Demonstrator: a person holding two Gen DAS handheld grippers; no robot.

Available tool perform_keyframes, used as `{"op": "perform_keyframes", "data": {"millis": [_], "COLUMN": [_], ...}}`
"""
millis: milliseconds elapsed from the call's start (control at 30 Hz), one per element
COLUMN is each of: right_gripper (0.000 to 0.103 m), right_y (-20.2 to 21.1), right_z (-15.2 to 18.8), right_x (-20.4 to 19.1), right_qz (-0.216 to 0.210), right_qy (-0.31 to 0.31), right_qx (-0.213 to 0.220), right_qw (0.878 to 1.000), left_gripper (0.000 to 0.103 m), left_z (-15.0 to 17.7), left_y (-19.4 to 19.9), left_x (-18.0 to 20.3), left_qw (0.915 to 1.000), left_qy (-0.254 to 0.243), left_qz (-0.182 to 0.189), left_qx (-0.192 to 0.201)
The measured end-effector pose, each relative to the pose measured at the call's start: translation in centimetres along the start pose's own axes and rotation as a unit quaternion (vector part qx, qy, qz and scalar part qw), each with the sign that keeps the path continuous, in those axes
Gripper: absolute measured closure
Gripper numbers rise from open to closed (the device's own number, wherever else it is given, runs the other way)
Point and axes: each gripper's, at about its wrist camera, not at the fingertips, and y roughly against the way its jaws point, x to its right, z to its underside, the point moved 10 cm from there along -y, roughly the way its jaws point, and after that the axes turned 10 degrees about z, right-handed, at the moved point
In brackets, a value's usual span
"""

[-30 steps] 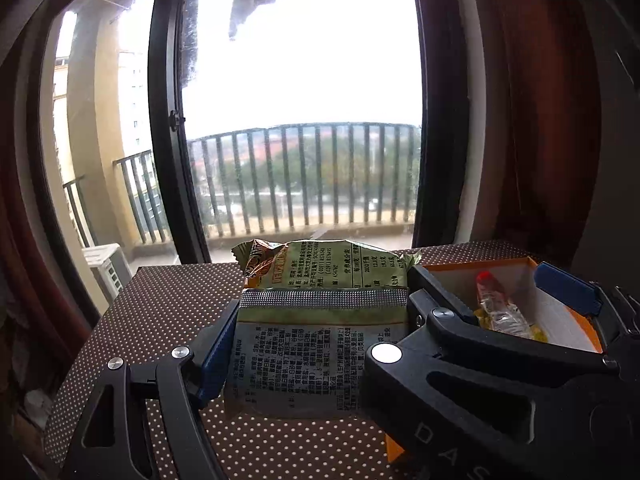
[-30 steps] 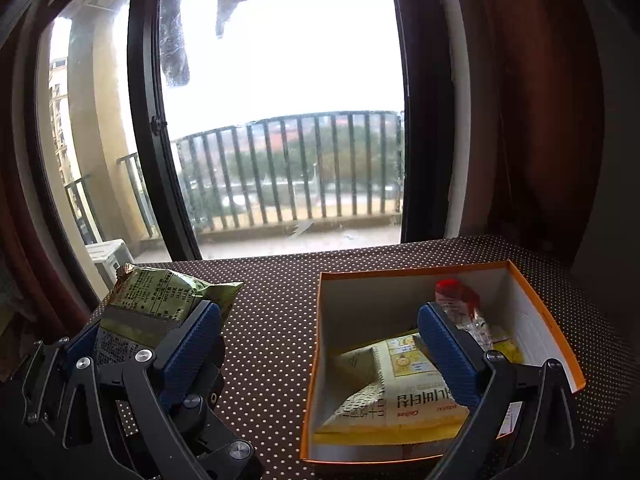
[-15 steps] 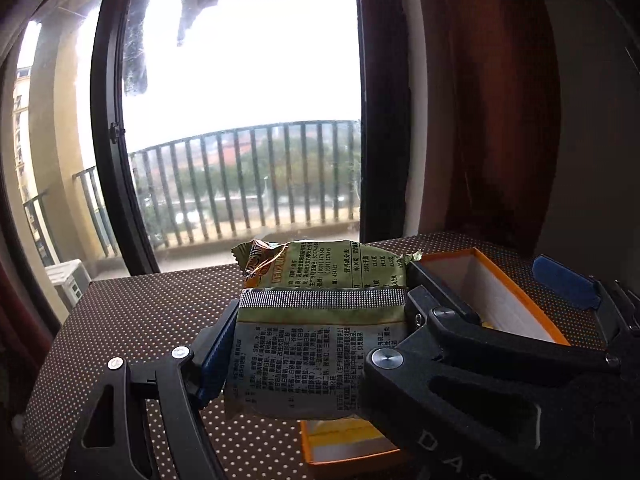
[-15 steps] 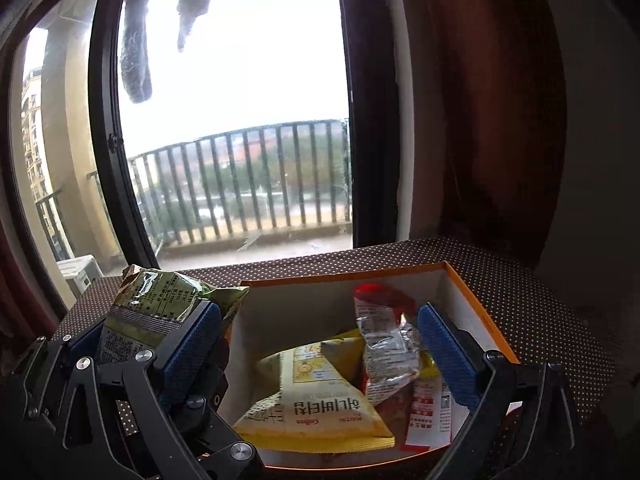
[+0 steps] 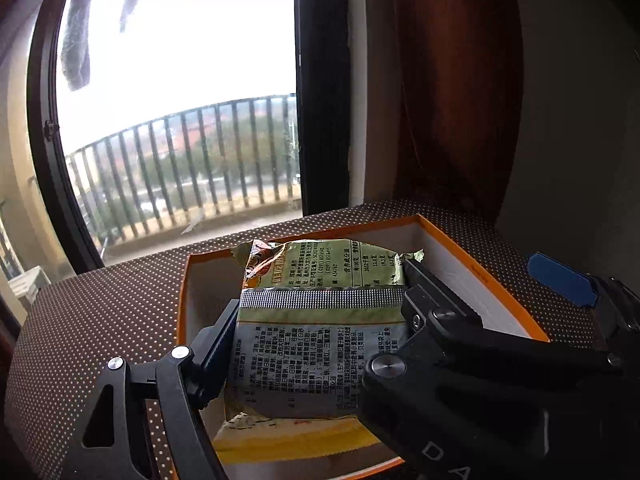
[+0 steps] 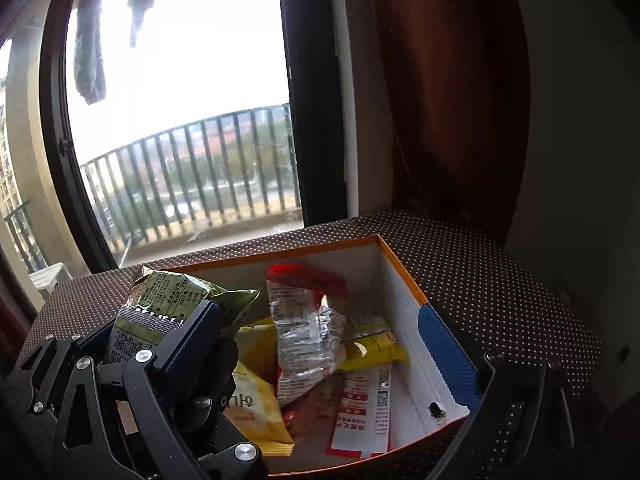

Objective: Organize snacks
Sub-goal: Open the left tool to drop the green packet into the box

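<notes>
Black left gripper (image 5: pixel 320 312) is clamped on the green packet (image 5: pixel 316 320), held above the orange box (image 5: pixel 496 292); right gripper (image 6: pixel 320 344) stands apart, empty, over yellow bags (image 6: pixel 256 408) and a clear wrapper (image 6: pixel 308 332) inside, on the dotted table (image 5: pixel 92 320)

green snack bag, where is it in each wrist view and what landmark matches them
Left wrist: green snack bag at centre, clamped between the left gripper jaws, over the orange box.
Right wrist: same bag at lower left, above the box's left side.
Shared landmark: the orange box.
</notes>
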Motion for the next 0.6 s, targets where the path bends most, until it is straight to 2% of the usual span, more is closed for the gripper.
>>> {"op": "perform_keyframes", "data": {"millis": [400, 467, 567, 600], "right_gripper": [0.002, 0.002, 0.002, 0.002], "right_y": [-2.7, -3.1, -3.6, -3.7], "right_z": [1.3, 1.6, 1.9, 2.1], "right_x": [4.5, 4.8, 5.5, 5.5], "right_qz": [0.034, 0.038, 0.048, 0.048], "right_qy": [-0.03, -0.032, -0.035, -0.036], "right_qx": [-0.038, -0.045, -0.051, -0.054], "right_qw": [0.998, 0.998, 0.997, 0.997], "left_gripper": [0.023, 0.019, 0.012, 0.012], "left_z": [-0.7, -0.5, 0.2, 0.3], "left_y": [-4.8, -5.8, -7.0, -7.4], "left_x": [0.7, 0.5, 1.1, 0.8], "left_qw": [0.9975, 0.9955, 0.9867, 0.9862], "left_qy": [0.011, 0.019, 0.038, 0.05], "left_qz": [0.047, 0.063, 0.106, 0.099], "left_qx": [-0.05, -0.068, -0.117, -0.122]}}
